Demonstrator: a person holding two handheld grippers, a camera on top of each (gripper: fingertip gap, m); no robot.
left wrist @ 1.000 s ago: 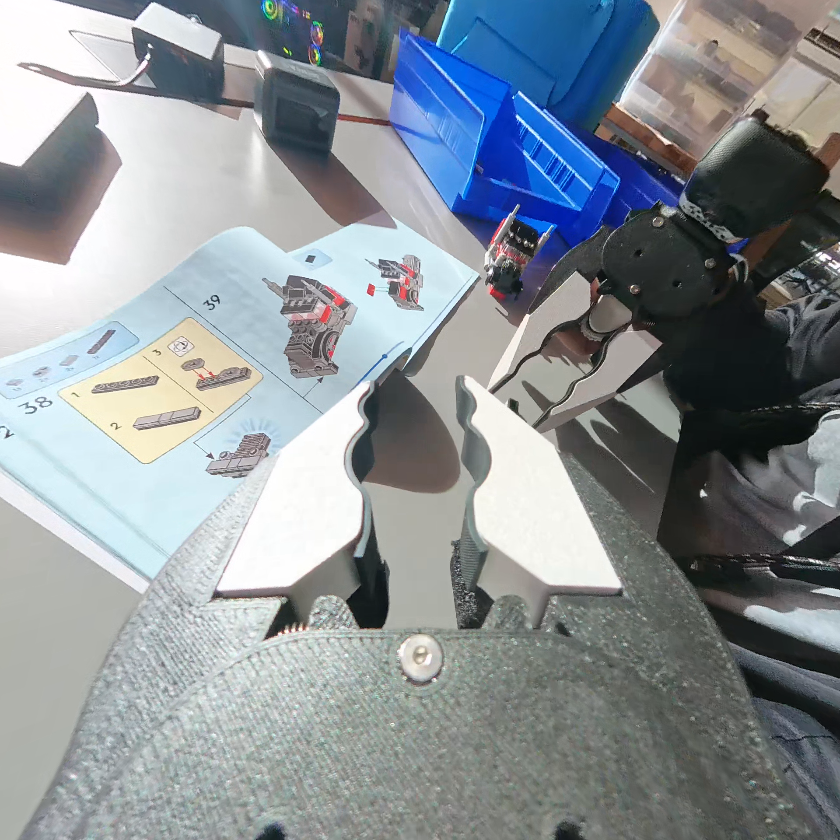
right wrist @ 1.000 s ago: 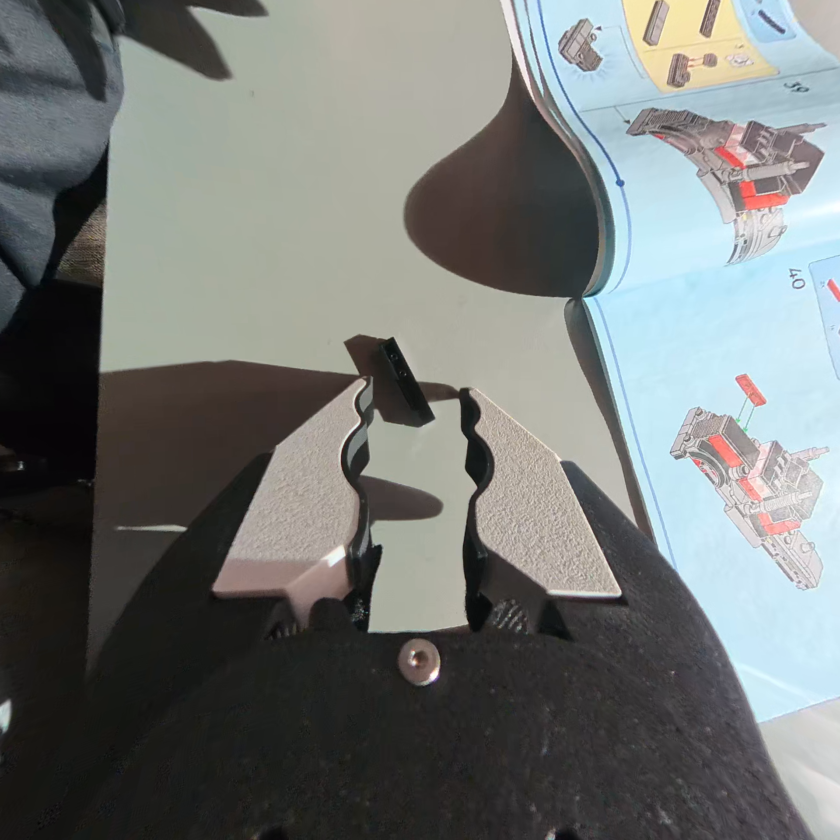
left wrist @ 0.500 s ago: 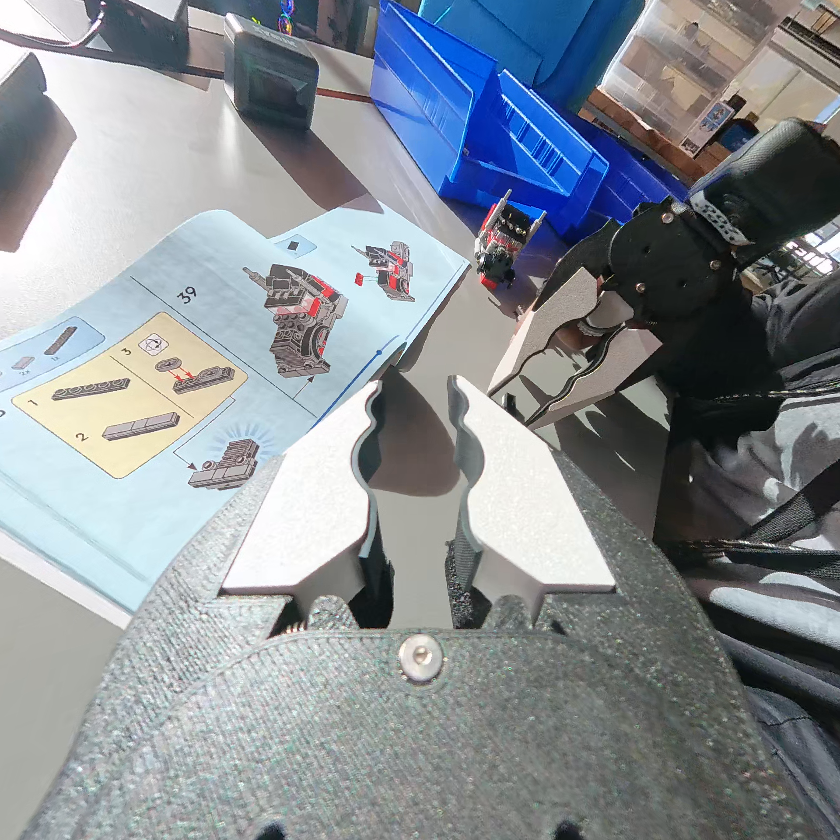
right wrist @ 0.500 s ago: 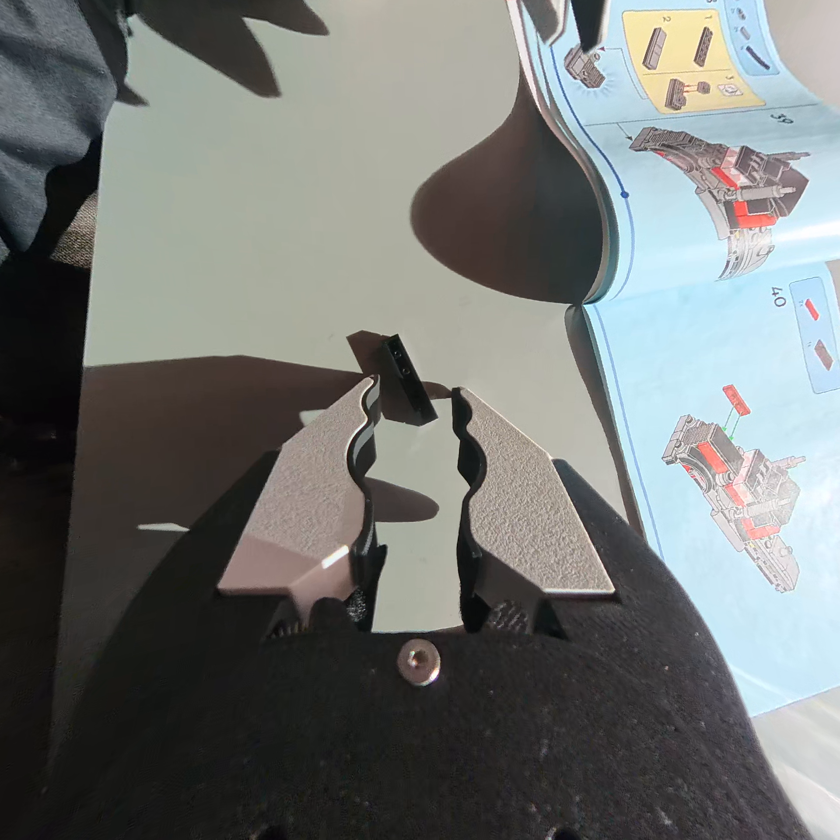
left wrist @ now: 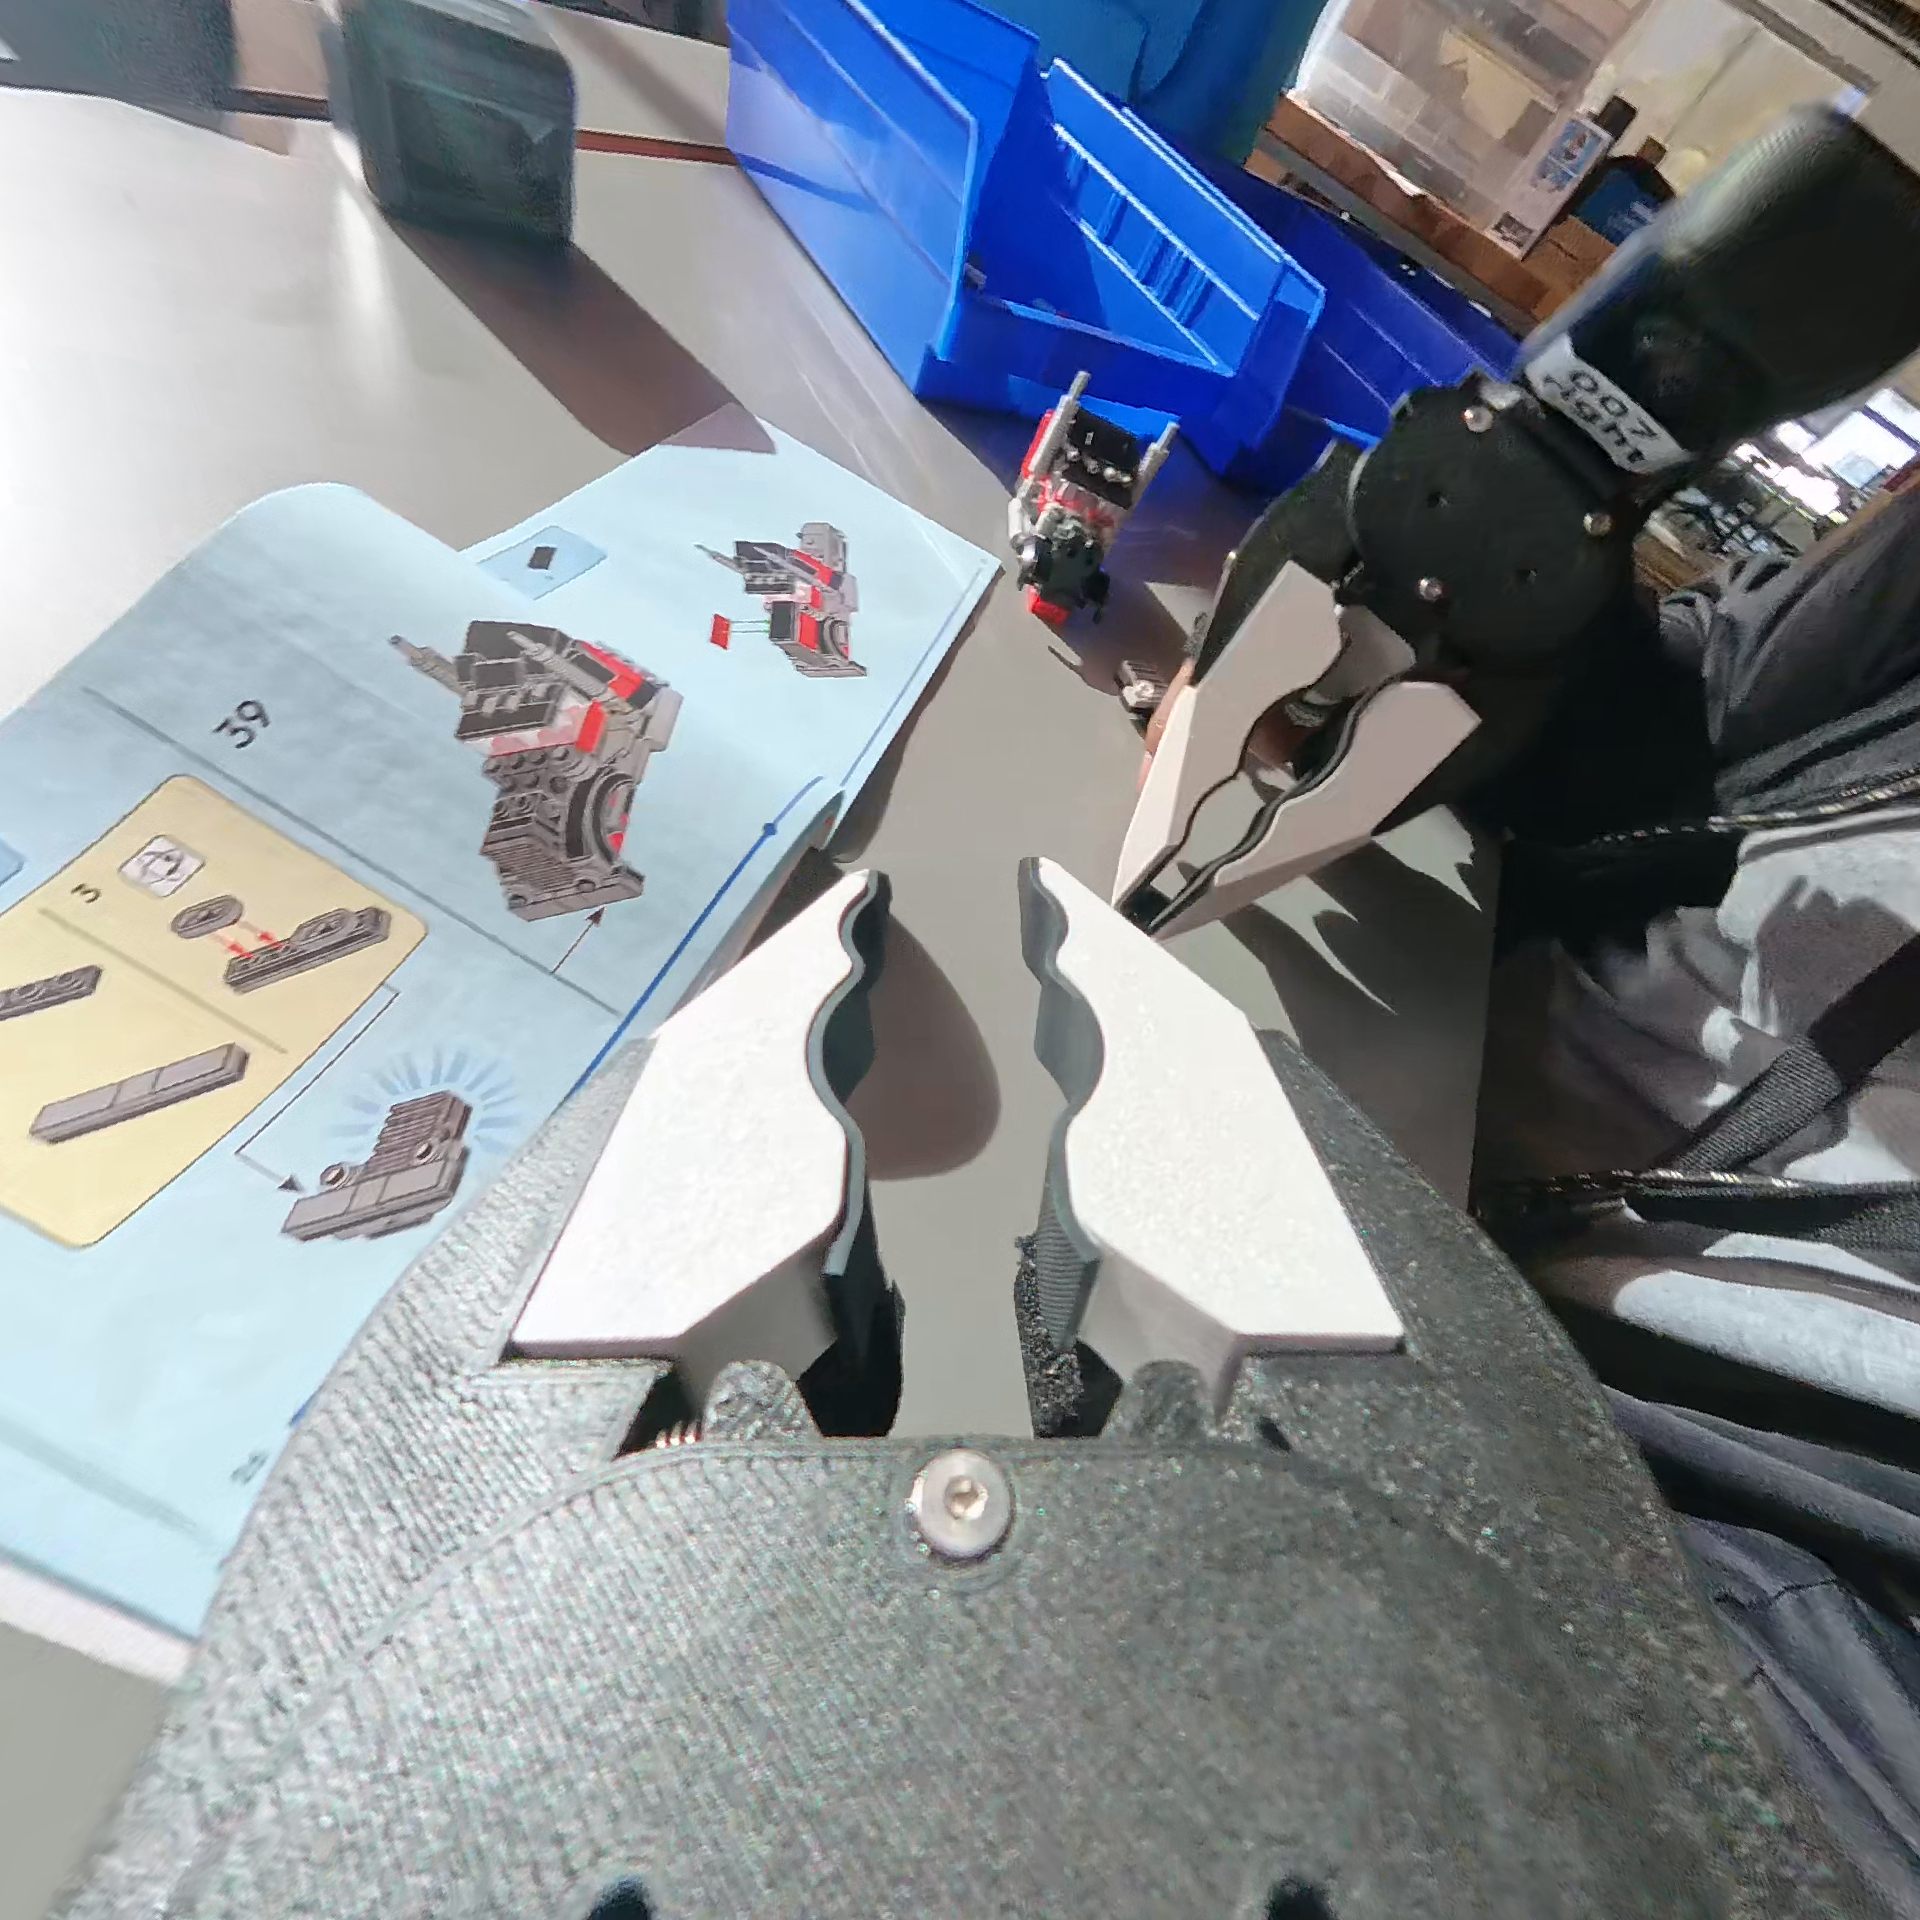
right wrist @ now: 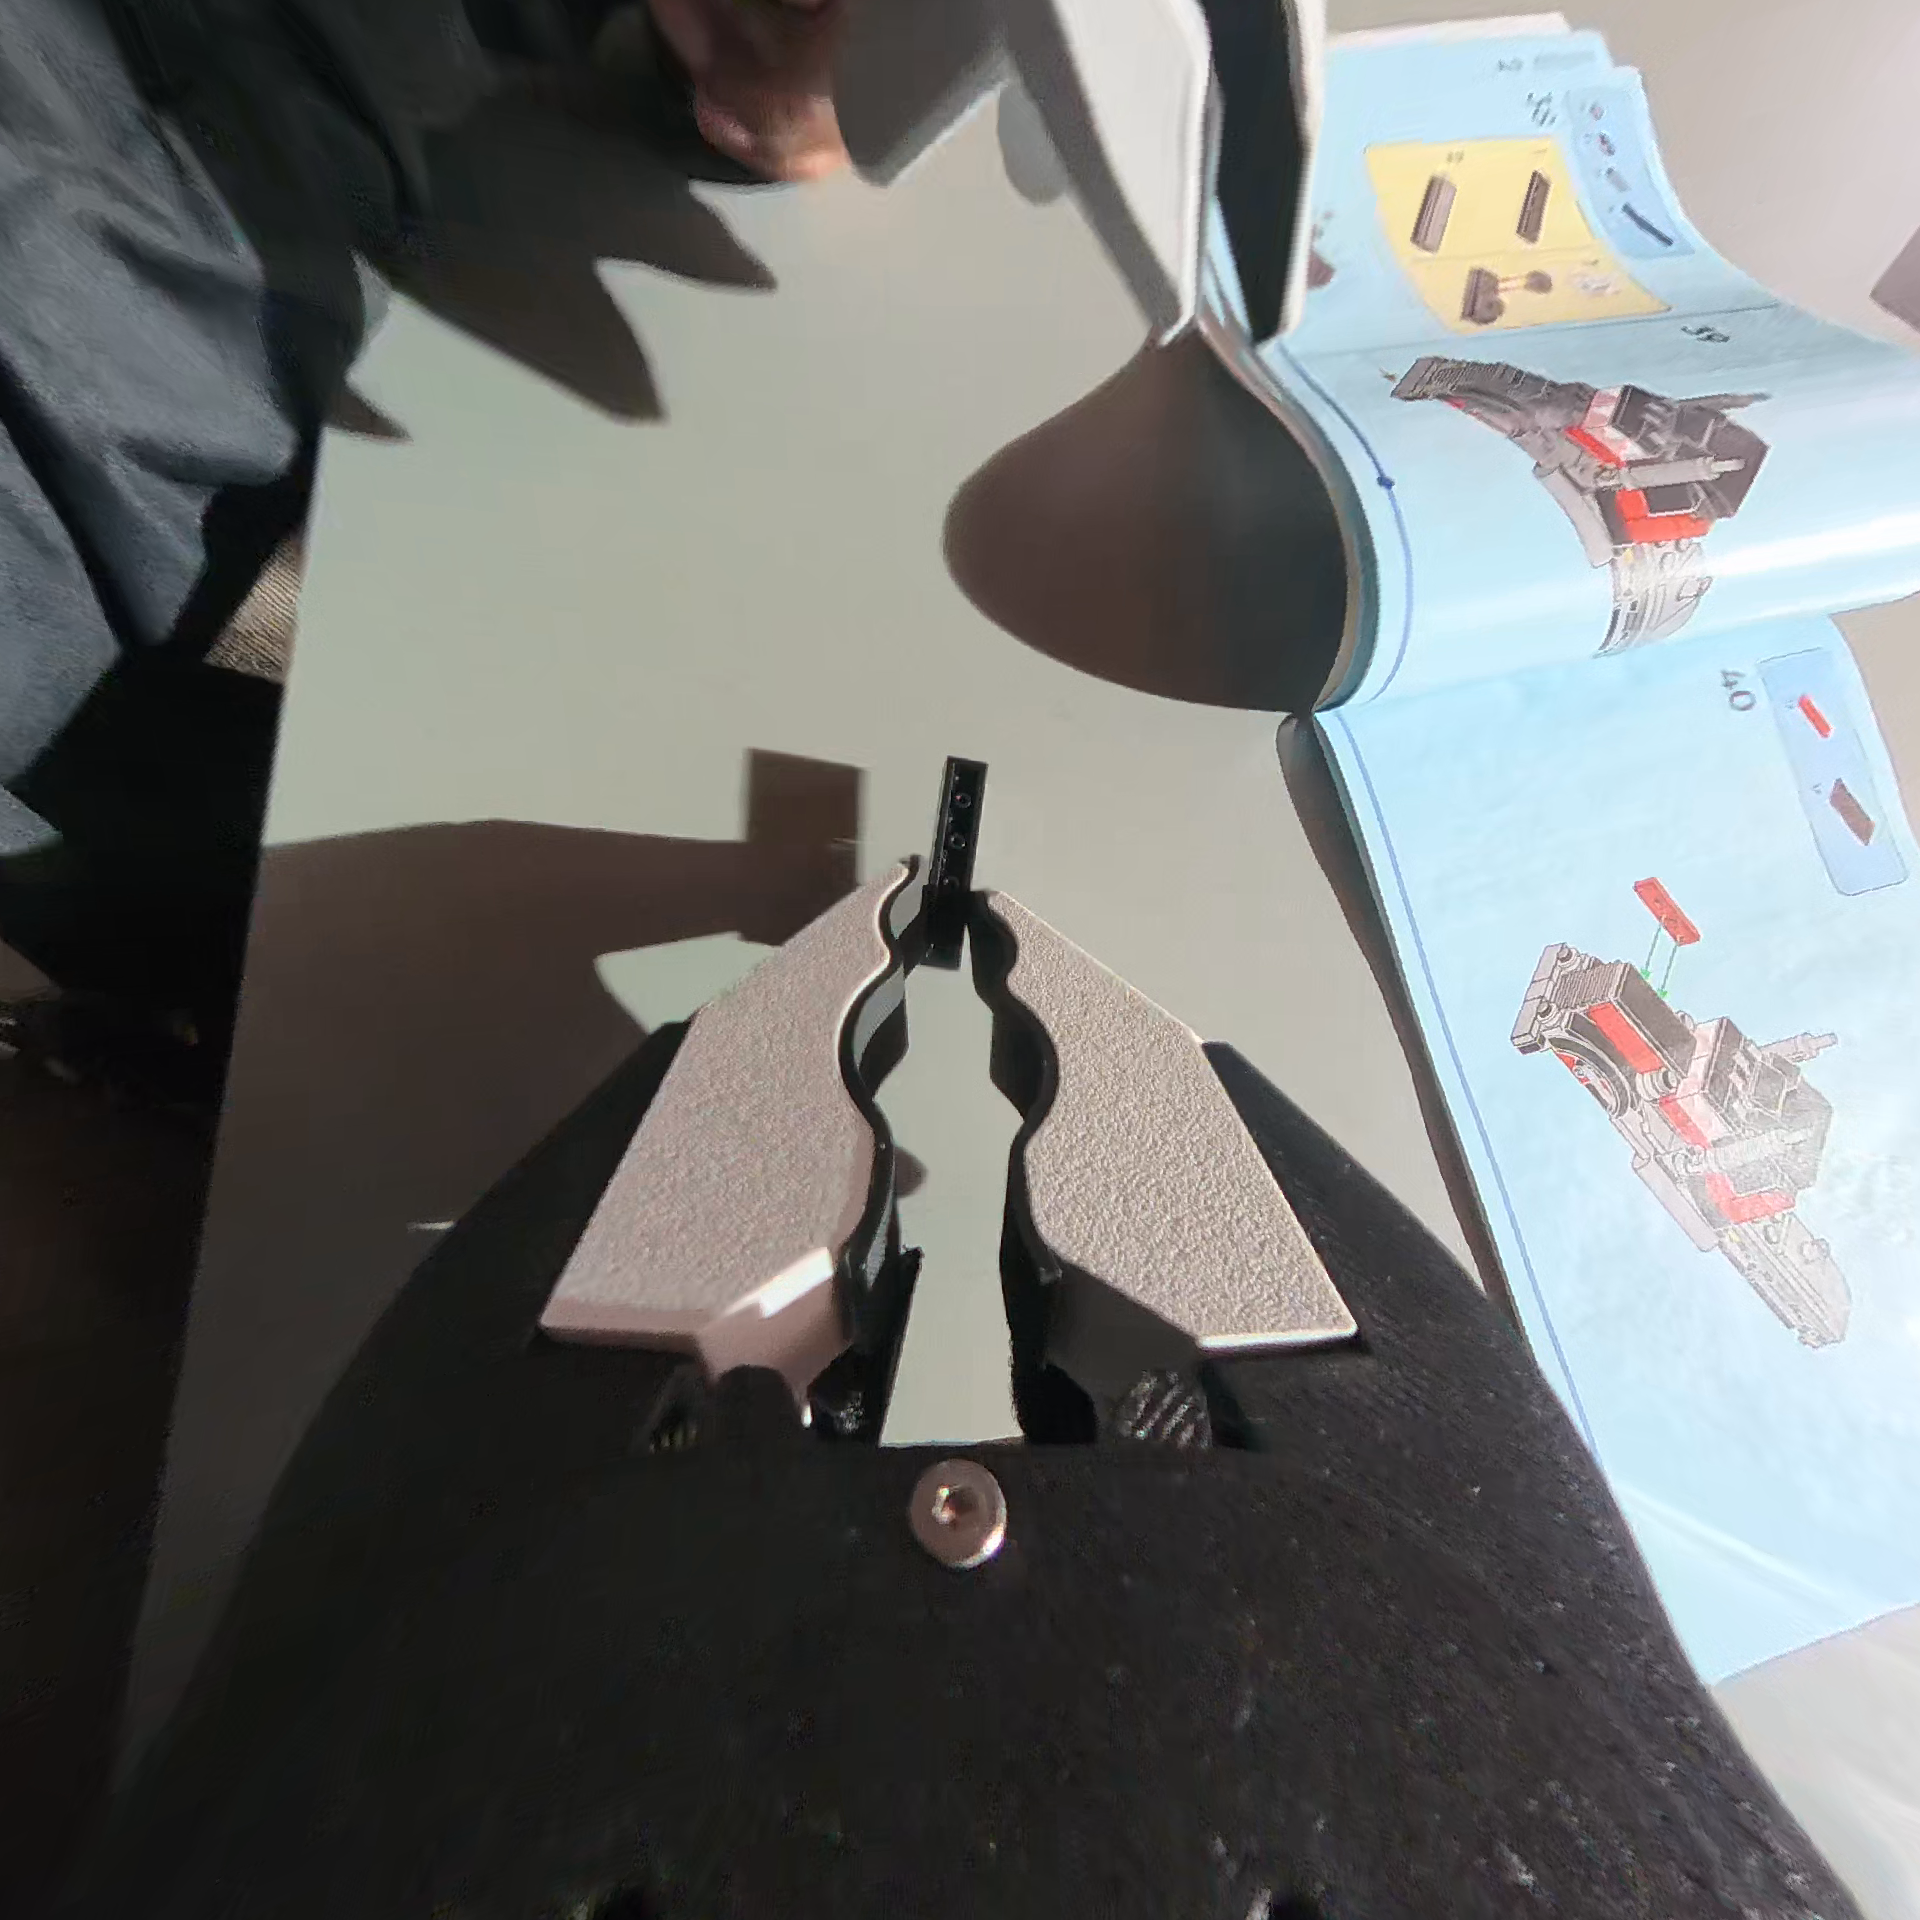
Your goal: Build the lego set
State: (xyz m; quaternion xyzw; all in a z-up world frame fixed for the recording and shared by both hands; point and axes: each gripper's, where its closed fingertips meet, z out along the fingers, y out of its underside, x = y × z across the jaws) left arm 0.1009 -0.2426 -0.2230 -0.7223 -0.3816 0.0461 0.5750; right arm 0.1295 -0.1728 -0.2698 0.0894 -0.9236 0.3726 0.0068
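Note:
My right gripper is shut on a thin black lego plate, which stands on edge over the grey table and sticks out past the fingertips. In the left wrist view the right gripper points down at the table with its tips together. My left gripper is open and empty, just left of the right one, over the edge of the open light-blue instruction booklet. The part-built red, grey and black lego model sits farther back by the blue bins. The left gripper's fingers show at the top of the right wrist view.
Blue plastic bins stand at the back. A dark box sits at the back left. The booklet lies right of my right gripper. A person's dark clothing fills the right side. A small loose piece lies near the model. About 9 cm separates my left fingertips from my right.
My right gripper has closed on the black plate, which turned from slanted to straight between the fingers. My left gripper has moved closer to the right one.

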